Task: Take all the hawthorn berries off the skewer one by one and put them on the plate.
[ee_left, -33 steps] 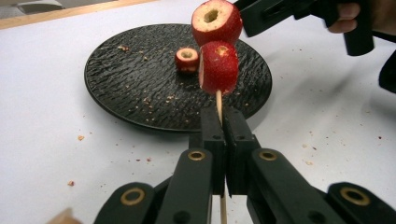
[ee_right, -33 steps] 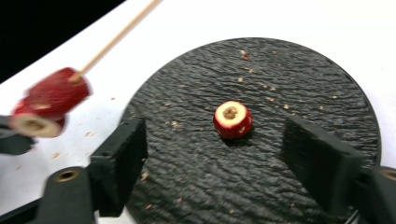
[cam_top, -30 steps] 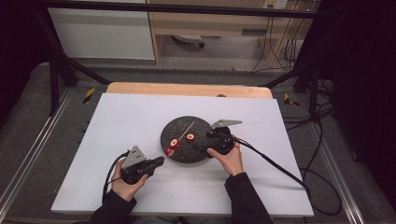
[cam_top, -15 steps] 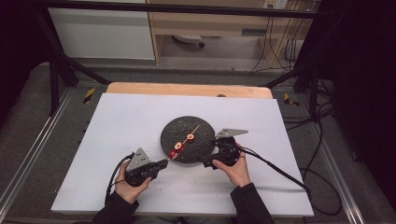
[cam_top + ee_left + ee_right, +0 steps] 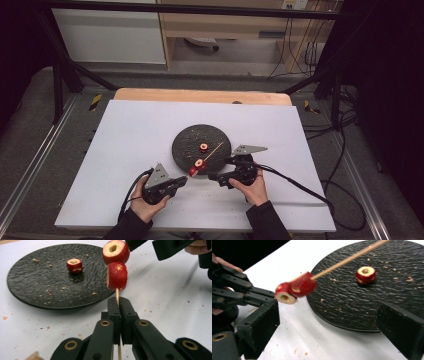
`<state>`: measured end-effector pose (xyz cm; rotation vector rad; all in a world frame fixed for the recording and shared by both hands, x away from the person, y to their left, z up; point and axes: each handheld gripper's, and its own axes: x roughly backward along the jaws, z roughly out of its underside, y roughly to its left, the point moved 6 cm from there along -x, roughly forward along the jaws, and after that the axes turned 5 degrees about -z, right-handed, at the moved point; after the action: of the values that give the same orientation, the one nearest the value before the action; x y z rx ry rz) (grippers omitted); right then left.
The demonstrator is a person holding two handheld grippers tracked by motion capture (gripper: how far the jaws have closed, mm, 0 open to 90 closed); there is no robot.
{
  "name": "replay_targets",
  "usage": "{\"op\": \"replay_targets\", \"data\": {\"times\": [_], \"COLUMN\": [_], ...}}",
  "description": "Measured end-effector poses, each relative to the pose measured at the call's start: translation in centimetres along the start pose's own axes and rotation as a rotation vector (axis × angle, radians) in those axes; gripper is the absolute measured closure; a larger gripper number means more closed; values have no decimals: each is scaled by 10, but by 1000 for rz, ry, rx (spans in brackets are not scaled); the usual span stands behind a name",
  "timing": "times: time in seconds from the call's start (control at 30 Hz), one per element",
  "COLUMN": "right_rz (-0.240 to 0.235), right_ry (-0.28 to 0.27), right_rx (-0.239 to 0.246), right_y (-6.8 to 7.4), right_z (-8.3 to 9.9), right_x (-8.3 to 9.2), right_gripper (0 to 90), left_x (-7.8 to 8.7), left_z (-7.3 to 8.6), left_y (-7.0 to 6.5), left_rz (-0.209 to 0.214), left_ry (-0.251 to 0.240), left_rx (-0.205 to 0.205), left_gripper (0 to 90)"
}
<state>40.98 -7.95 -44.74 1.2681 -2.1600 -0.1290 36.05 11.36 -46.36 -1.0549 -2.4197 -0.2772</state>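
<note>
— Black slate, is it, that round plate in the middle of the white table?

— It looks like dark textured stone or ceramic; I can't tell which. Crumbs are scattered over it, and one cored red fruit piece sits on it alone, cut face up.

— And the wooden skewer?

— The left gripper has it pinched between jaws closed tight on the stick, right near its lower end. In the left gripper view the stick rises from the jaws into two red fruit pieces threaded one behind the other, just above the jaw tips. The far one shows its pale cored face.

— Where does that put the fruit over the table?

— In the high view the threaded pieces hang at the plate's near edge, between the two grippers, and the bare length of the skewer slants up and away across the plate.

— What about the right gripper?

— Its jaws stand wide apart, holding nothing. In its own view one black jaw is low on the left beside the threaded fruit and the other is at the right over the plate's rim. It sits just right of the plate's near edge, with the person's right hand wrapped around it.

— The left hand?

— Near the table's front edge, gripping the left gripper, cable looping out beside it.
</note>
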Motion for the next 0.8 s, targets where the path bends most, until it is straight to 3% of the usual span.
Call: {"op": "replay_targets", "data": {"times": [0.43, 0.8], "right_rz": [-74, -106], "right_ry": [-37, -24], "right_rx": [5, 18], "right_y": [8, 11], "right_z": [0, 1], "right_x": [-3, -1], "right_gripper": [290, 481], "left_x": [-7, -6], "left_z": [1, -1], "left_y": [-20, -23], "left_rz": [42, 46], "left_ry": [11, -7], "left_rx": [-37, -42], "left_gripper": [881, 880]}}
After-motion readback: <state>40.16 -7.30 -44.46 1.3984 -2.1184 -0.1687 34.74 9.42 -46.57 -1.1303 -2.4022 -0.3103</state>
